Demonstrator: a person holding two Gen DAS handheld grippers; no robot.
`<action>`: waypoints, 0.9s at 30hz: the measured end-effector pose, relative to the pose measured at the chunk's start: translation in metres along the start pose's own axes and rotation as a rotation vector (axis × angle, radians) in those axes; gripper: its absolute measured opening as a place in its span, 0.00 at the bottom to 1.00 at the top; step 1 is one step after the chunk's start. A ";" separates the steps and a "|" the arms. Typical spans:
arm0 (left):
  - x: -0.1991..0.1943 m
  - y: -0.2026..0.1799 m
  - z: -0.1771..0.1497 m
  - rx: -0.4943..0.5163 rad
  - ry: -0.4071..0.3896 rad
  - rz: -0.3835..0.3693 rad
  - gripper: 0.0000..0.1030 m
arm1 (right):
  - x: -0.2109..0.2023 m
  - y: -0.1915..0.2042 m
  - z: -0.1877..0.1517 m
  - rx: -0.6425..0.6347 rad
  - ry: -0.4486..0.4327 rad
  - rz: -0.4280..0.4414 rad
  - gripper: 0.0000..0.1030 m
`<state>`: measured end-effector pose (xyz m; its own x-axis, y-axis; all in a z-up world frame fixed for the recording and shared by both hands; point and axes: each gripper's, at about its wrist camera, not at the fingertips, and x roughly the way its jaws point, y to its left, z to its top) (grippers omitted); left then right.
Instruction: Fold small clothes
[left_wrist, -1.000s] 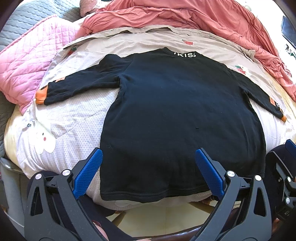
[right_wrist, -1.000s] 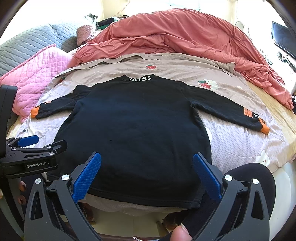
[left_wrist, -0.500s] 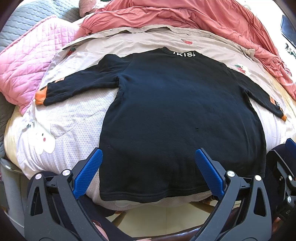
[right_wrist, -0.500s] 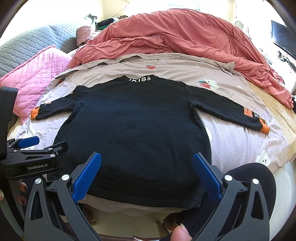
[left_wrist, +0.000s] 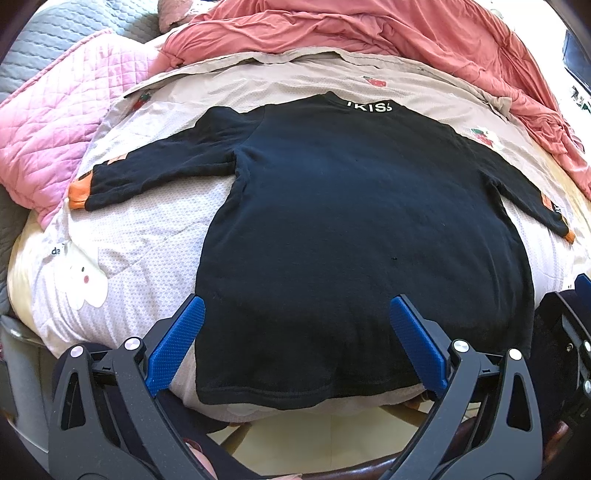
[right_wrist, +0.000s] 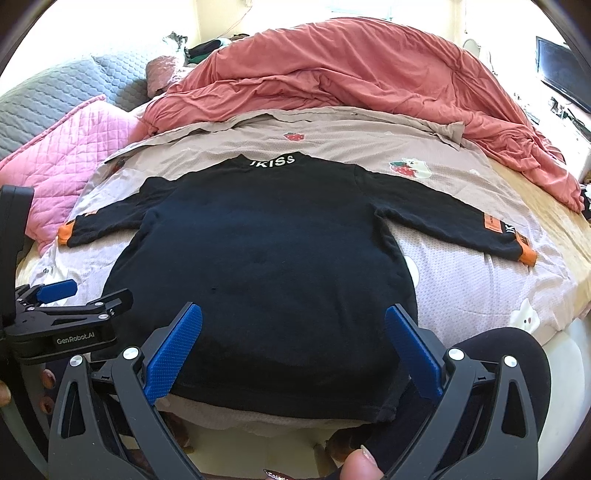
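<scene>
— Grippers first: how did they stand?

— Left gripper (left_wrist: 295, 341) was spread wide with nothing between its blue pads, hanging just short of the black shirt's (left_wrist: 351, 236) hem. Right gripper (right_wrist: 293, 343) was the same, wide apart and empty, over the hem's other half. In the right wrist view the left tool showed at 9 o'clock, low beside the bed edge.

— And the shirt itself?

— It lay flat and back-up on the beige sheet (right_wrist: 461, 280), hem at 6 o'clock nearest both tools, collar (right_wrist: 271, 161) with its white lettering at 12 o'clock. So its long axis ran straight away from the fingers. Left sleeve (left_wrist: 155, 177) stretched toward 9 to 10 o'clock, its orange cuff (left_wrist: 78, 192) near the pink quilt (left_wrist: 55, 140); right sleeve (right_wrist: 454, 221) reached out toward 3 o'clock.

— Which tool was better placed?

— My guess: each for its own side. The left one sat nearer the left hem corner and sleeve, the right one nearer the right. No fold had been started yet, so a sleeve or side edge looked the likely first grasp.

— Beyond the collar?

— A rumpled coral duvet (right_wrist: 351, 70), well clear of the shirt.
</scene>
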<state>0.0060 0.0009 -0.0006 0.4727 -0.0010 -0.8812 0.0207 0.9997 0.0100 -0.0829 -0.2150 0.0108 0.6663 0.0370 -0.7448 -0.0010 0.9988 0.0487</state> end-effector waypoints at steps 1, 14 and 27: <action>0.001 -0.001 0.001 0.002 0.001 0.002 0.92 | 0.000 -0.001 0.001 0.002 0.000 0.001 0.96; 0.014 -0.015 0.030 0.013 0.003 0.001 0.92 | 0.019 -0.023 0.031 0.055 0.017 -0.005 0.96; 0.033 -0.039 0.083 0.012 -0.024 -0.001 0.92 | 0.052 -0.063 0.091 0.096 -0.029 -0.089 0.96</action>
<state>0.0940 -0.0400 0.0097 0.4934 -0.0023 -0.8698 0.0314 0.9994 0.0152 0.0200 -0.2793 0.0298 0.6815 -0.0540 -0.7298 0.1296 0.9904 0.0478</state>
